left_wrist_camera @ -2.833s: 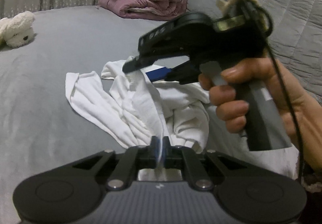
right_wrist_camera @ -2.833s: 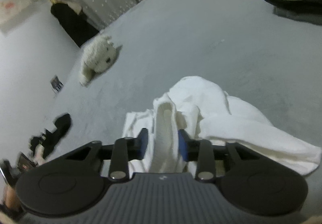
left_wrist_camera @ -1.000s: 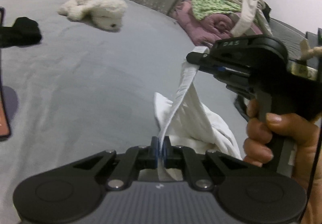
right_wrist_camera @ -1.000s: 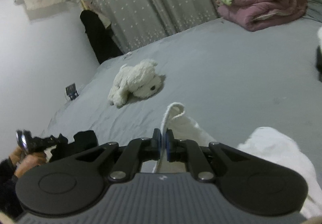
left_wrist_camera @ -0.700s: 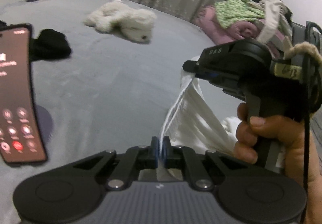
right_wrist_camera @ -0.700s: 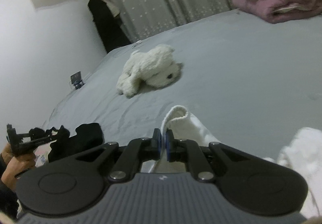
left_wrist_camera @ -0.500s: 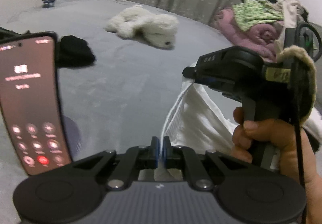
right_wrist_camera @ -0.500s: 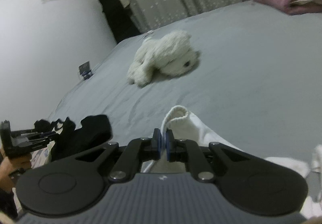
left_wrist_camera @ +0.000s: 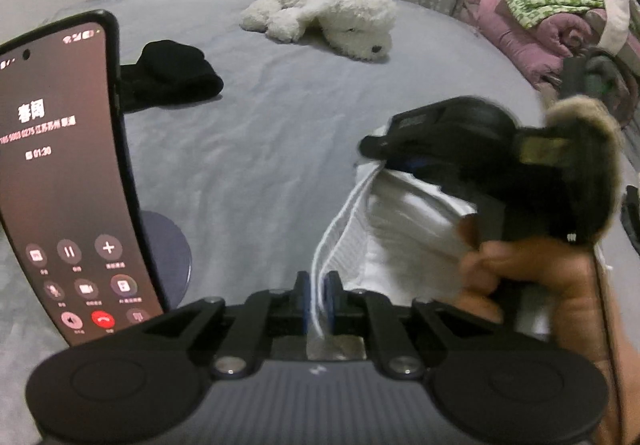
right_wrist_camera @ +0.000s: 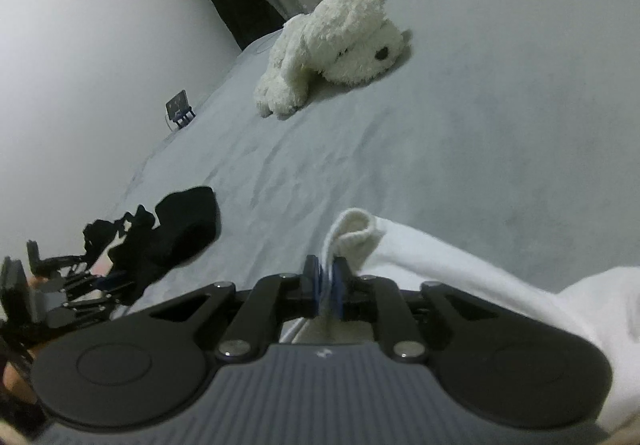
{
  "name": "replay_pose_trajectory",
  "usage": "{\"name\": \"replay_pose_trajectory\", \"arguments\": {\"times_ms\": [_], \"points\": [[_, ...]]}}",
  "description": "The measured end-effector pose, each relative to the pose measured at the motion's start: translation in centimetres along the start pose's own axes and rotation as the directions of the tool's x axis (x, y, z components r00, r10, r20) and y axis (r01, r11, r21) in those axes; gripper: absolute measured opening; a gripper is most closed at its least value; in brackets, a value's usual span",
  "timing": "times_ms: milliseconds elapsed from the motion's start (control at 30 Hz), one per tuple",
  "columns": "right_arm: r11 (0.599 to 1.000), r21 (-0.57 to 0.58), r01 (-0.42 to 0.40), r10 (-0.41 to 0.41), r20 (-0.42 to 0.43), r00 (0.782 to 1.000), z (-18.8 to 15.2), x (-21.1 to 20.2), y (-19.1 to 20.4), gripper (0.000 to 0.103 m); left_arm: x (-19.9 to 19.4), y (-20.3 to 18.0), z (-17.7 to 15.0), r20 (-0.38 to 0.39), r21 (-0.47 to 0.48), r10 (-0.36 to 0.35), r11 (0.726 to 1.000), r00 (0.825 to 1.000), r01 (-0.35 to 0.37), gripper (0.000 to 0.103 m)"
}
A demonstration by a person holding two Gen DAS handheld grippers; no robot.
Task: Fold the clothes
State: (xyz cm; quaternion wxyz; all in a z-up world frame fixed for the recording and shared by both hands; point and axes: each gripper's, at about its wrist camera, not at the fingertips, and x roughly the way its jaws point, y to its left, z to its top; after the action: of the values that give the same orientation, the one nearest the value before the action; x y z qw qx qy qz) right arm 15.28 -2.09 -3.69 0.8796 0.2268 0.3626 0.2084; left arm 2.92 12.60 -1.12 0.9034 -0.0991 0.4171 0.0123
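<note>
The white garment (left_wrist_camera: 408, 229) lies bunched on the grey bed (left_wrist_camera: 260, 149), its ribbed edge stretched between both grippers. My left gripper (left_wrist_camera: 316, 305) has that edge running between its blue pads; its jaws are opening and a narrow gap shows on each side of the cloth. My right gripper (left_wrist_camera: 376, 149), held in a hand, sits further along the same edge. In the right wrist view the right gripper (right_wrist_camera: 327, 285) has the folded hem of the garment (right_wrist_camera: 460, 269) between its pads, which are starting to open but still touch the cloth.
A phone (left_wrist_camera: 68, 181) with a lit call screen stands mounted at the left of the left gripper. A white plush dog (left_wrist_camera: 332, 17) and a black garment (left_wrist_camera: 172, 73) lie further back on the bed. A pile of bedding and clothes (left_wrist_camera: 552, 13) sits at the far right.
Both grippers have sunk toward the bed with the garment's edge, and the views have swung left. Their pads, pressed tight before, now stand slightly apart.
</note>
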Motion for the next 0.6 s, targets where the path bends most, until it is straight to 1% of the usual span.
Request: {"name": "replay_pose_trajectory", "arguments": {"times_ms": [33,100,167,200,367,467,600], "points": [[1.0,0.004,0.0,0.0,0.001,1.0,0.2,-0.6,-0.1,0.02,0.0,-0.1,0.0,0.003,-0.003,0.004,1.0,1.0,-0.004,0.014],[1.0,0.009,-0.001,0.001,0.015,1.0,0.5,-2.1,-0.4,0.044,-0.4,-0.6,0.0,0.016,0.004,0.011,1.0,1.0,-0.012,0.02],[1.0,0.011,0.001,-0.002,0.037,0.999,0.9,-4.1,-1.0,0.045,-0.9,-1.3,-0.2,0.032,0.014,0.018,1.0,0.999,-0.019,0.032],[1.0,0.018,0.007,-0.008,0.045,0.999,1.0,-5.1,-1.3,0.045,-1.1,-1.6,-0.3,0.041,0.021,0.02,1.0,0.999,-0.021,0.034],[0.997,0.052,0.06,-0.065,0.095,0.993,1.2,-11.3,-3.2,0.045,-2.0,-3.0,-0.7,0.075,0.051,0.025,0.998,0.997,-0.029,0.036],[0.992,0.064,0.111,-0.119,0.136,0.984,1.1,-15.5,-4.7,0.045,-2.2,-3.9,-0.8,0.092,0.07,0.031,0.997,0.995,-0.038,0.036],[0.979,0.109,0.17,-0.186,0.169,0.968,0.4,-20.0,-7.0,0.045,-2.3,-5.0,-1.0,0.096,0.091,0.01,0.996,0.995,-0.019,0.036]]}}
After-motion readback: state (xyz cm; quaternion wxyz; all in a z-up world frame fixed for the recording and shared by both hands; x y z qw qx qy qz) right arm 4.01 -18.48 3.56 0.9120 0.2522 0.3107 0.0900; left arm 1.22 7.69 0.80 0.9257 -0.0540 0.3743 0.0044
